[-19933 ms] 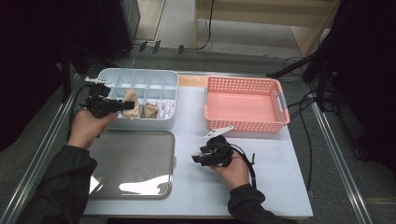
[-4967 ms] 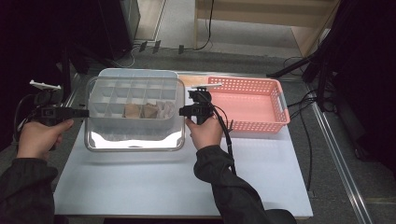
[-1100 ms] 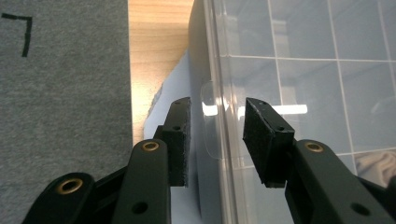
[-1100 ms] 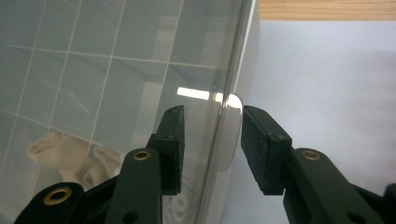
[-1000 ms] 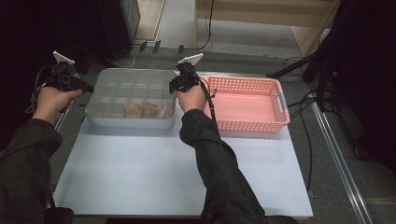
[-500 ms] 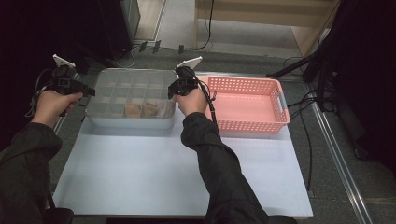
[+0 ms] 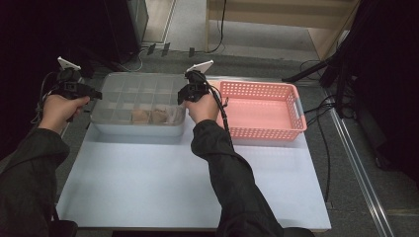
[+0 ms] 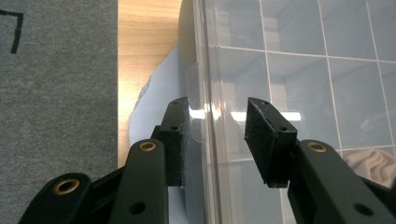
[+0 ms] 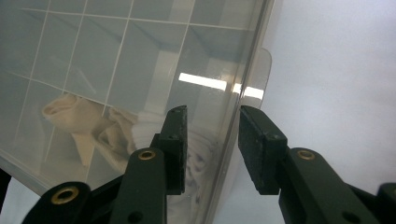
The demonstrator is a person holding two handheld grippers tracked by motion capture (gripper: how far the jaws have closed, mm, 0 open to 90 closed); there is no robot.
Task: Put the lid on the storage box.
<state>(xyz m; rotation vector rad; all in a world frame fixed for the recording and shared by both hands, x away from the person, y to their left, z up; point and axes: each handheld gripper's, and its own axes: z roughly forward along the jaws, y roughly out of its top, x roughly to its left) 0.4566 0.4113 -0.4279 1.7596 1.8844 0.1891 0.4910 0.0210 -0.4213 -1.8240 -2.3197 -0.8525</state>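
A grey compartment box (image 7: 138, 106) stands at the table's back left with a clear lid (image 8: 299, 70) lying on it. Beige and white cloths (image 7: 150, 116) fill its front compartments and show through the lid (image 9: 116, 46) as folded cloths (image 9: 93, 121). My left gripper (image 7: 94, 93) is at the box's left end, open, its jaws either side of the lid's rim by a small tab (image 8: 196, 88). My right gripper (image 7: 182, 95) is at the right end, open as well, straddling the rim near the other tab (image 9: 259, 70).
A pink slotted basket (image 7: 262, 106) stands right of the box, close to my right hand. The white table (image 7: 173, 182) stretches toward me in front of both. Cables and a metal rail run along the floor on the right.
The lid, once flat on the table in front and then carried between both grippers, now rests on the box. Over the last second the hands barely shifted.
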